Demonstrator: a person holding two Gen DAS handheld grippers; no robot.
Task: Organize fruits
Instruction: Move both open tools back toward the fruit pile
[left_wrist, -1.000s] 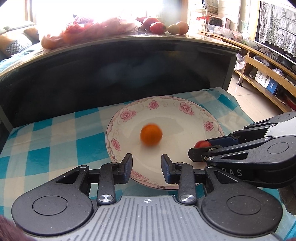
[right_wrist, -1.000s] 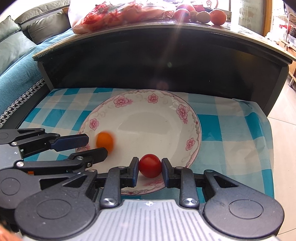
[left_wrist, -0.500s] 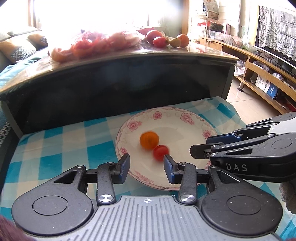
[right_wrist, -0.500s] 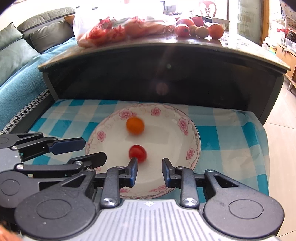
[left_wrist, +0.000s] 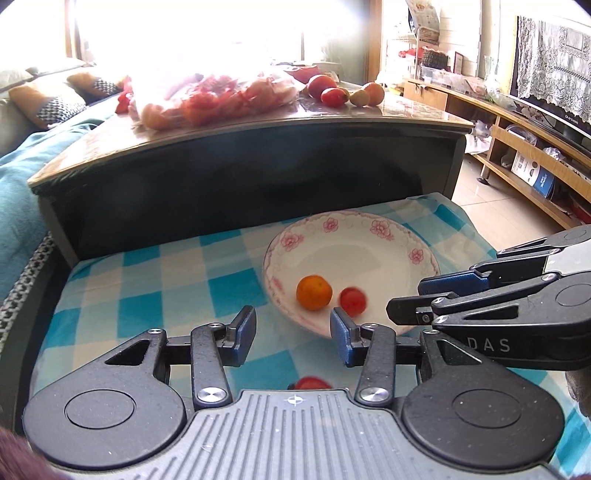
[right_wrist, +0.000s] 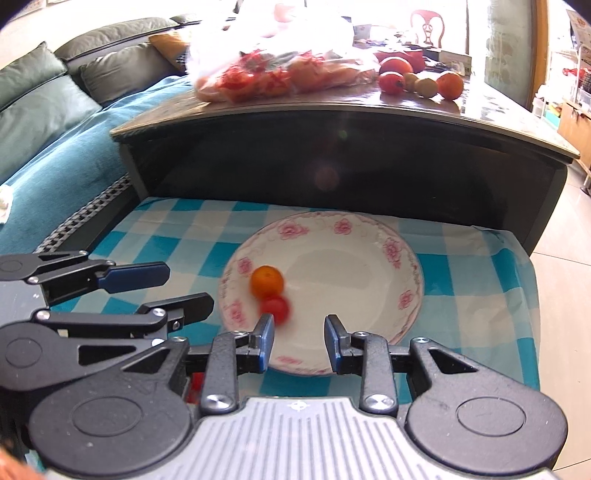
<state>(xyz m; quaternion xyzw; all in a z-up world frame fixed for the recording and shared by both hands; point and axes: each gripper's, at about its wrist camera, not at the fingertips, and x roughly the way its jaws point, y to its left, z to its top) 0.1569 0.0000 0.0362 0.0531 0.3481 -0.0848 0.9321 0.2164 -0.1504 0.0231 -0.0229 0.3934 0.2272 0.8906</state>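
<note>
A white plate with pink flowers (left_wrist: 351, 258) (right_wrist: 332, 280) lies on a blue checked cloth. In it, a small orange fruit (left_wrist: 313, 291) (right_wrist: 266, 281) and a red cherry tomato (left_wrist: 352, 301) (right_wrist: 275, 308) lie side by side near the rim closest to me, the tomato blurred. My left gripper (left_wrist: 291, 321) (right_wrist: 190, 288) hovers short of the plate, its jaws opening with nothing between them. My right gripper (right_wrist: 299, 328) (left_wrist: 406, 297) hangs over the plate's near rim, jaws apart and holding nothing.
Behind the cloth rises a dark coffee table (left_wrist: 258, 173) with a clear bag of fruit (left_wrist: 214, 99) (right_wrist: 280, 70) and several loose fruits (left_wrist: 332, 96) (right_wrist: 421, 83) on top. A sofa (right_wrist: 44, 110) stands left, low shelves (left_wrist: 524, 147) right. Something red (left_wrist: 309, 383) shows under the left gripper.
The right gripper let go of the red tomato, which rolled up beside the orange fruit. Both grippers drew back and up from the plate. The left jaws widened.
</note>
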